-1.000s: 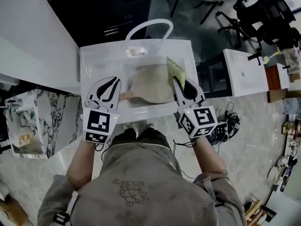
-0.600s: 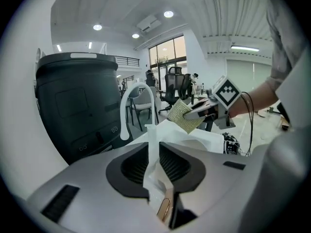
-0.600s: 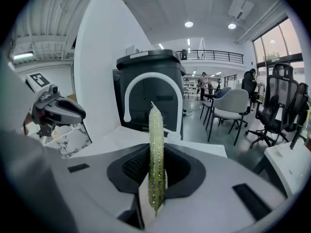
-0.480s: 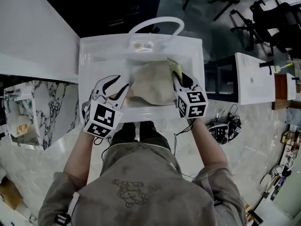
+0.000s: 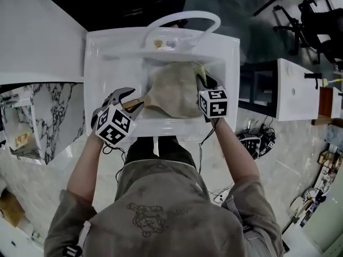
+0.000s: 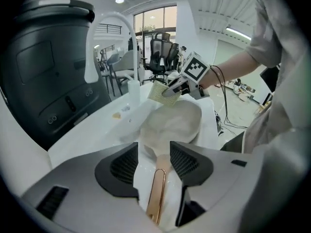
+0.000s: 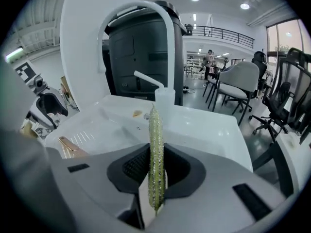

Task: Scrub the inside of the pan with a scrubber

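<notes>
Now | pan handle (image 6: 156, 198) between opening left jaws | right jaws clamp scrubber (image 7: 156, 164)

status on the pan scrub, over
Left gripper jaws opening, pan handle between them. Right gripper shut on scrubber. Pan lies in sink, nothing in the way.

Item count at the sink station, as sighted.
Pan (image 5: 174, 90): one, with one handle (image 6: 156, 198). Scrubber (image 7: 156, 159): one. Grippers: two, the left gripper (image 5: 133, 98) and the right gripper (image 5: 206, 84), each carrying one marker cube. Sink (image 5: 107, 52): one. Faucet (image 5: 185, 19): one. Person (image 5: 161, 208): one at the sink. Office chairs (image 7: 233, 89): at least two sighted behind; full number cannot be fixed.
</notes>
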`<state>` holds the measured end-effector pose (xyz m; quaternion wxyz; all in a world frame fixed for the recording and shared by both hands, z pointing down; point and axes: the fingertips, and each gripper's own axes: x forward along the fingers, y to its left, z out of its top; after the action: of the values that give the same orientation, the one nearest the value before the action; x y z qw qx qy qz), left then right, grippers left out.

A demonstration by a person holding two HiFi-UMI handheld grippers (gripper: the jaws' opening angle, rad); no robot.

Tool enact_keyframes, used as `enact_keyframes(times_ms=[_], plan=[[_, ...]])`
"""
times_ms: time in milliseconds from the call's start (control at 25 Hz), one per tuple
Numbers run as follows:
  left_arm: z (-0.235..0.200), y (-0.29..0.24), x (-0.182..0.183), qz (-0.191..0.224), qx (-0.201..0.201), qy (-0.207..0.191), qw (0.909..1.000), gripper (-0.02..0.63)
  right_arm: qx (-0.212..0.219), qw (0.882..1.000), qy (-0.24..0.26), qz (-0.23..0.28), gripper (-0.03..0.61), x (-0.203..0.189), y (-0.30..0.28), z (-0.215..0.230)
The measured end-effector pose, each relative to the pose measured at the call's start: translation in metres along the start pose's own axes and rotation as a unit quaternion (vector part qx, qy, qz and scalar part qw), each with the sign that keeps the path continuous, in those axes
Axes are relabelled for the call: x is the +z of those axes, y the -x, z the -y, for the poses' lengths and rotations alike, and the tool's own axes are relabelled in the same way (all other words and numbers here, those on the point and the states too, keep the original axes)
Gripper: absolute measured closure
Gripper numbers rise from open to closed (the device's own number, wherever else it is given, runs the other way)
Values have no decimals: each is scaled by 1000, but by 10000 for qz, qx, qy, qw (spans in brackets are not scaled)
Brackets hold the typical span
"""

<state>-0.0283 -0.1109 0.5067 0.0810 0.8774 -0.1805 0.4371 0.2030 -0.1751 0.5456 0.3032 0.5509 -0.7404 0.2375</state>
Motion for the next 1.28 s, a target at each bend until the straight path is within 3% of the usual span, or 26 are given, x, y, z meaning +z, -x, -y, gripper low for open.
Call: enact_keyframes(times_ms=[440,800,1080,1280], plan=[[20,-54,-74,-1264,-746,-771,9862,408,-652,9915,371,-1059,505,-48,-60,31],[24,-70,-106,-1750,-1117,-781,9751,408,-1091,9746,466,-1897,505,-85,-97,47],[19,-76,-112,-1779,-1244,-515,9748,408,-684,9729,707,-2091,506,-95,-122,18],[22,-76,-112,-1618,-1428,-343,9758,427,-164,9662,1225,-2260,506,-98,-139,-20]])
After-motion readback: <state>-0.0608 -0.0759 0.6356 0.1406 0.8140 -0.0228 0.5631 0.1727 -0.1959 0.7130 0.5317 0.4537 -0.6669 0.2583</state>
